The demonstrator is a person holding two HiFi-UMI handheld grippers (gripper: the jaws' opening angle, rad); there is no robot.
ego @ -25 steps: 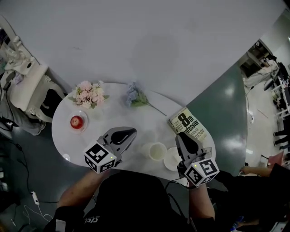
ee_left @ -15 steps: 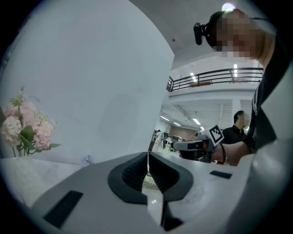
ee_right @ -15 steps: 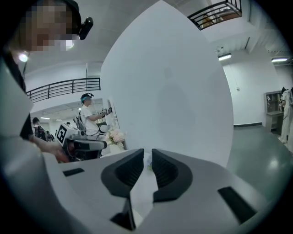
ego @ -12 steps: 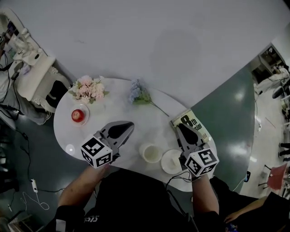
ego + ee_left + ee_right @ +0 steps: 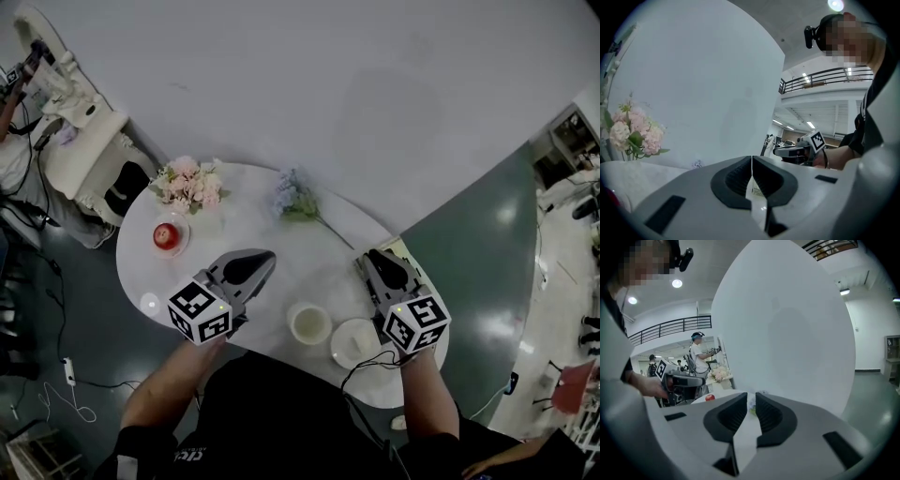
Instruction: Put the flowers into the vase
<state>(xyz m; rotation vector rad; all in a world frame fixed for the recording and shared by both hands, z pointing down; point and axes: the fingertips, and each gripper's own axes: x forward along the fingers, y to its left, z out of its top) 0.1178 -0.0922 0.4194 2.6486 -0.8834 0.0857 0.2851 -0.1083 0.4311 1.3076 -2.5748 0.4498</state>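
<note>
A blue flower (image 5: 295, 199) with a long green stem lies at the far side of the white oval table (image 5: 281, 244). A pink bouquet (image 5: 187, 183) stands at the far left and shows upright in the left gripper view (image 5: 635, 133). A white cup-like vase (image 5: 309, 322) stands near the front edge, between my grippers. My left gripper (image 5: 265, 255) hovers left of it, its jaws shut with nothing in them (image 5: 752, 161). My right gripper (image 5: 373, 255) hovers right of it, its jaws a narrow gap apart and empty (image 5: 751, 401).
A red apple (image 5: 166, 234) sits on a small plate at the left. A white saucer (image 5: 354, 343) lies right of the vase. A book lies mostly hidden under the right gripper. A white curved backdrop rises behind the table; people stand in the distance.
My right gripper has moved away from me and now covers the book. The left gripper has shifted only slightly. The head view has swung a little.
</note>
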